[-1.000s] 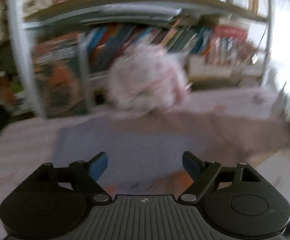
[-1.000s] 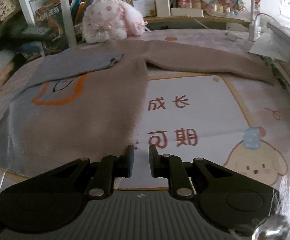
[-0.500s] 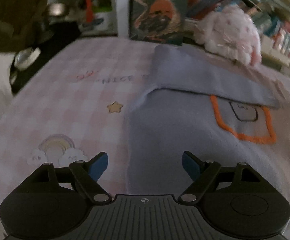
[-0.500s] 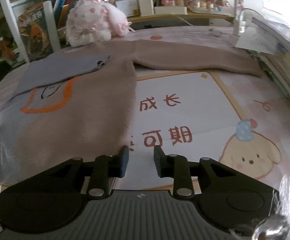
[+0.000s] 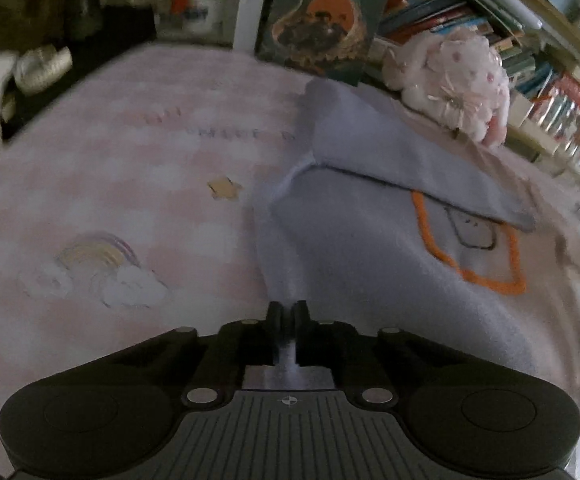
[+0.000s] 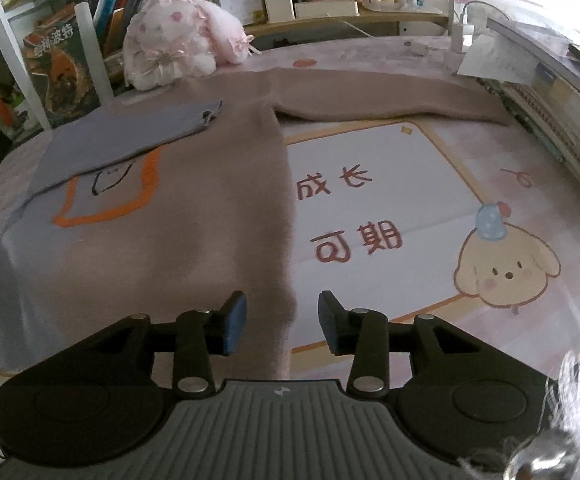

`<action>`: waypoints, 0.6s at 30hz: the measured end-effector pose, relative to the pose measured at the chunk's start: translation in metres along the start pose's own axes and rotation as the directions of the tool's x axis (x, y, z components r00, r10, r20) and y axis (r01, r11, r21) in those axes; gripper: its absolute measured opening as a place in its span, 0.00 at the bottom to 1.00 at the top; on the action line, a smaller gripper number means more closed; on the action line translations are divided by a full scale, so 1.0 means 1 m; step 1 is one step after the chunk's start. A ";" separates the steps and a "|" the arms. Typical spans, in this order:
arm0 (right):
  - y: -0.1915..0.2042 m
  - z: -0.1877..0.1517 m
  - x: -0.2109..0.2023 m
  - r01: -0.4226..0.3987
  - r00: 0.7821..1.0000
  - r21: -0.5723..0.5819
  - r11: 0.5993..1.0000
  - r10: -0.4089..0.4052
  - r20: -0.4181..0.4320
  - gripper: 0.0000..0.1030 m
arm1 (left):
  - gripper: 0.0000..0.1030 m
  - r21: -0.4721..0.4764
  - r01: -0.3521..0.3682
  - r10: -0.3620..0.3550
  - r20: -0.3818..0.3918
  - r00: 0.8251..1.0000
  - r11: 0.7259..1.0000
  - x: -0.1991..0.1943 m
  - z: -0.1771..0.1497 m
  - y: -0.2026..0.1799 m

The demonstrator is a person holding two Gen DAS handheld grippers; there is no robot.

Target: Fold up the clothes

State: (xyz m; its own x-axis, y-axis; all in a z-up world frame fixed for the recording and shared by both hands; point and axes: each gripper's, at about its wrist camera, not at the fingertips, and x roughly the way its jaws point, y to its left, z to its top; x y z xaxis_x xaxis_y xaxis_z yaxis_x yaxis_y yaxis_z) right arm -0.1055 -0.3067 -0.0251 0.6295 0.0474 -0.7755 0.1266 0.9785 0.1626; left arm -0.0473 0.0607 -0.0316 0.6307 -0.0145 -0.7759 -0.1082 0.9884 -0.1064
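One sleeve of the sweater was found folded across its chest on the table; the other lay outstretched. Its side edge was clamped in the left gripper. The right gripper jaws were opening, nothing held.

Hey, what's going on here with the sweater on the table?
A person is folding a two-tone sweater spread on a patterned table mat. Its grey sleeve is already folded across the chest; the brown sleeve lies stretched out. The left gripper is shut on the grey edge, while the right gripper is opening around the brown hem.
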 end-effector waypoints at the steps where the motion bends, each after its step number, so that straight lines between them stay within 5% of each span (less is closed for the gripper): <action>1: 0.002 0.000 -0.001 0.000 1.000 0.005 1.000 0.000 0.002 0.37 | 0.02 0.085 -0.041 0.039 0.022 0.999 0.996 -0.001 -0.001 -0.005; 5: 0.011 0.000 0.000 -0.003 1.000 0.013 1.000 0.003 0.002 0.42 | 0.03 0.307 -0.127 0.114 0.060 0.992 0.943 -0.001 -0.009 -0.017; 9: 0.023 0.001 0.000 -0.012 1.000 -0.005 1.000 0.012 0.003 0.51 | 0.03 0.203 -0.044 0.040 0.024 0.999 0.978 -0.006 -0.010 0.002; 14: 0.034 0.001 0.004 -0.043 0.999 -0.025 0.999 0.042 -0.034 0.65 | 0.03 0.222 -0.004 -0.001 0.018 1.000 0.975 -0.009 -0.011 0.005; 18: 0.044 -0.005 0.012 -0.026 0.993 -0.085 0.996 0.016 -0.113 0.63 | 0.03 0.201 0.018 -0.020 0.011 1.000 0.979 -0.009 -0.010 0.008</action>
State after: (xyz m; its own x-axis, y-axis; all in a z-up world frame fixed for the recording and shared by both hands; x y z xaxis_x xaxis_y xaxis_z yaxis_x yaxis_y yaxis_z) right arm -0.0962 -0.2622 -0.0303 0.5408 0.0857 -0.8368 0.0446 0.9905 0.1303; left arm -0.0613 0.0677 -0.0317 0.6410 -0.0331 -0.7669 0.0600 0.9982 0.0071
